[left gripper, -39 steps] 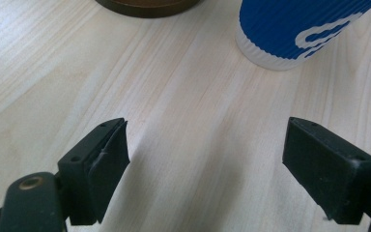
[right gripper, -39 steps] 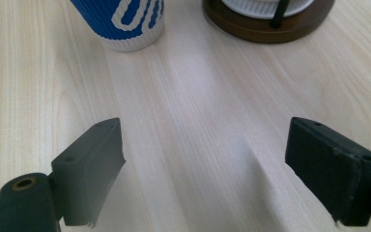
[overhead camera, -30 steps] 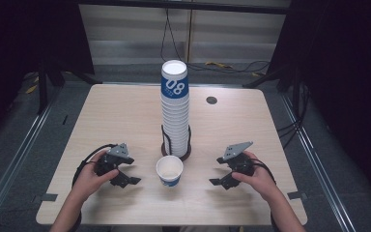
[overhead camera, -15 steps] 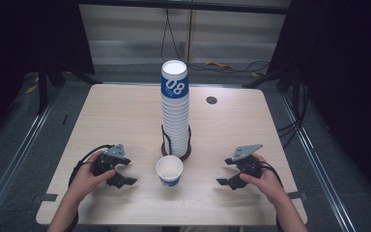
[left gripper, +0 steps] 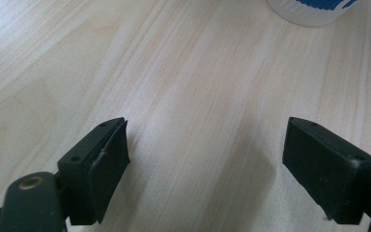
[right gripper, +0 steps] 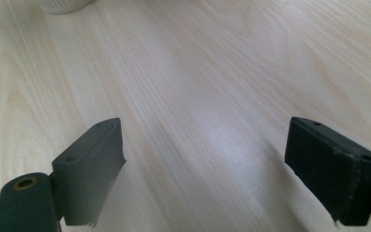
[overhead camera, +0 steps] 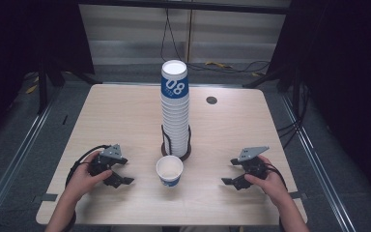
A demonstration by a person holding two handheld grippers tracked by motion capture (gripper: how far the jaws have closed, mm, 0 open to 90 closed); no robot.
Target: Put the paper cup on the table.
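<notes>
A tall stack of white paper cups [overhead camera: 175, 108] with a blue band at the top stands in a black wire holder [overhead camera: 176, 145] at the table's middle. In front of it a single white and blue cup [overhead camera: 169, 171] stands upright and empty; its base shows at the top of the left gripper view [left gripper: 314, 10] and of the right gripper view [right gripper: 64, 5]. My left gripper [overhead camera: 124, 171] rests low on the table left of that cup, open and empty [left gripper: 207, 159]. My right gripper [overhead camera: 230, 172] sits to the cup's right, open and empty [right gripper: 205, 164].
The light wooden table [overhead camera: 125, 116] has a small dark round grommet [overhead camera: 211, 100] at the back right. Cables trail on the dark floor behind the table. Black cables loop from each gripper near the front edge.
Both hands have drawn their grippers slightly outward and toward the front edge, away from the single cup. The cups have not moved.
</notes>
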